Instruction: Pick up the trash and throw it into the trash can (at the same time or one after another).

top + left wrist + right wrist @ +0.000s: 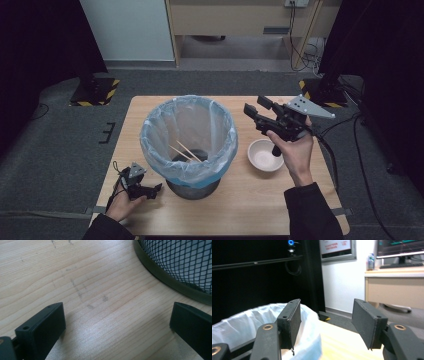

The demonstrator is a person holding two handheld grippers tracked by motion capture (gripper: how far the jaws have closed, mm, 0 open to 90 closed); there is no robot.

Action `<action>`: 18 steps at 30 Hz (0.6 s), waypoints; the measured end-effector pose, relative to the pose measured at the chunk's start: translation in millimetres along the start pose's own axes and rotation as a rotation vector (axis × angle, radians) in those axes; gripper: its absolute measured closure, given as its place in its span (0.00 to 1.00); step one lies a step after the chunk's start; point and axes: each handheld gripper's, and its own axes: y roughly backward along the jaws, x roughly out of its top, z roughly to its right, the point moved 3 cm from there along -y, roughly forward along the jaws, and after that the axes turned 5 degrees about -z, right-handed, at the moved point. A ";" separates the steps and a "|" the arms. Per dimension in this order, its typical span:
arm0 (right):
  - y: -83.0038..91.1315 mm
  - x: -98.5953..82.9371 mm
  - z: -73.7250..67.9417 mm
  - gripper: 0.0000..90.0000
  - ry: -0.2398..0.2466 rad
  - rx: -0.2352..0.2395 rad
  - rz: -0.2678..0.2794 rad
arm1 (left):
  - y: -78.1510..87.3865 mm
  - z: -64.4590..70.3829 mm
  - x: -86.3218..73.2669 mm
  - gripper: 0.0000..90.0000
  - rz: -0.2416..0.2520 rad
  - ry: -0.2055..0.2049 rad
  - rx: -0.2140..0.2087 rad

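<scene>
A mesh waste bin [189, 142] lined with a pale blue bag stands mid-table, and two wooden chopsticks [186, 152] lie inside it. A white bowl [264, 155] sits to its right, empty as far as I can see. My right gripper [254, 112] is held in the air above the bowl, beside the bin's right rim, open with nothing between its jaws [325, 323]. My left gripper [156, 190] rests low on the table at the bin's front left, open and empty [117, 325], with the bin's mesh base [180, 265] just ahead.
The wooden table [250, 200] has bare room in front of the bin and bowl. Beyond its far edge are grey floor, hazard-striped stand bases [95, 92] and a desk with cables [300, 45].
</scene>
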 end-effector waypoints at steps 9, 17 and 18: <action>18.7 -45.2 34.7 0.40 -0.045 -0.079 -0.054 | 0.0 0.0 0.0 0.00 0.000 -0.001 0.001; 26.9 -77.3 61.5 0.41 -0.049 -0.162 -0.123 | 0.0 0.0 0.0 0.00 0.000 -0.001 0.001; 27.6 -80.3 64.0 0.41 -0.050 -0.167 -0.132 | 0.0 0.0 0.0 0.00 0.000 0.000 0.001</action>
